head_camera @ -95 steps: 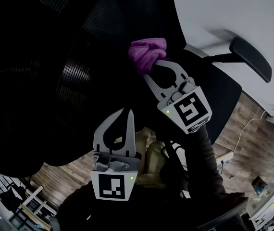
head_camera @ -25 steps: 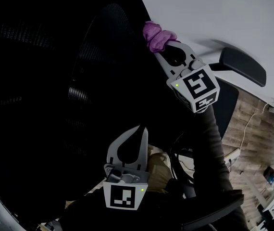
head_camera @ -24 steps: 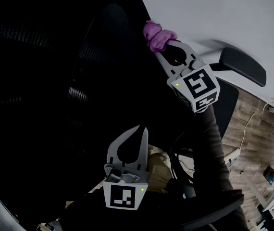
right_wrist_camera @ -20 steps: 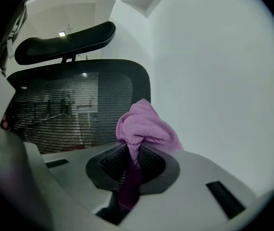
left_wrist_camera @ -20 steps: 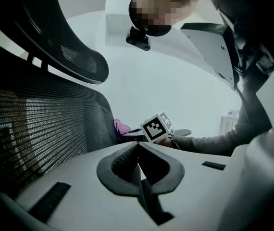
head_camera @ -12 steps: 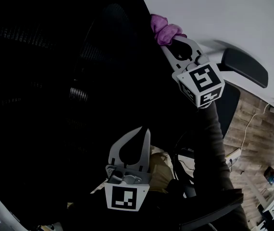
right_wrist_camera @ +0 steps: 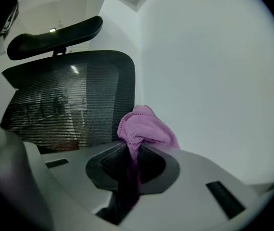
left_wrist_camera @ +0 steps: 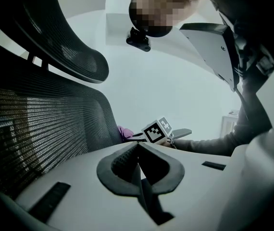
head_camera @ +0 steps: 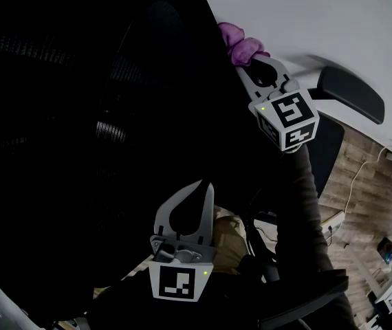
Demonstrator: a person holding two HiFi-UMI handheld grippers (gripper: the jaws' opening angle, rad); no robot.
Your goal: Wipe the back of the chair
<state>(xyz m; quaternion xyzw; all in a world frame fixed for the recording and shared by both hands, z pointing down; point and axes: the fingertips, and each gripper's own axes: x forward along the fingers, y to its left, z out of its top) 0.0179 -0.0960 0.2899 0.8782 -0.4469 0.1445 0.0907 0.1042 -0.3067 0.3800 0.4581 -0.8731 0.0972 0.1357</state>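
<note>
white wall point(head_camera: 333, 26) behind black mesh chair point(head_camera: 79, 129)

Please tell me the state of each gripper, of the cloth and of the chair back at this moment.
left gripper: shut, empty.
right gripper: shut on the cloth.
cloth: bunched, pinched between the jaws, at the side edge of the chair back; contact cannot be told.
chair back: upright, its mesh facing the right gripper.

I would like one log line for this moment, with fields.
right gripper: shut on purple cloth | cloth position: at side edge of mesh backrest | left gripper: shut, empty
</note>
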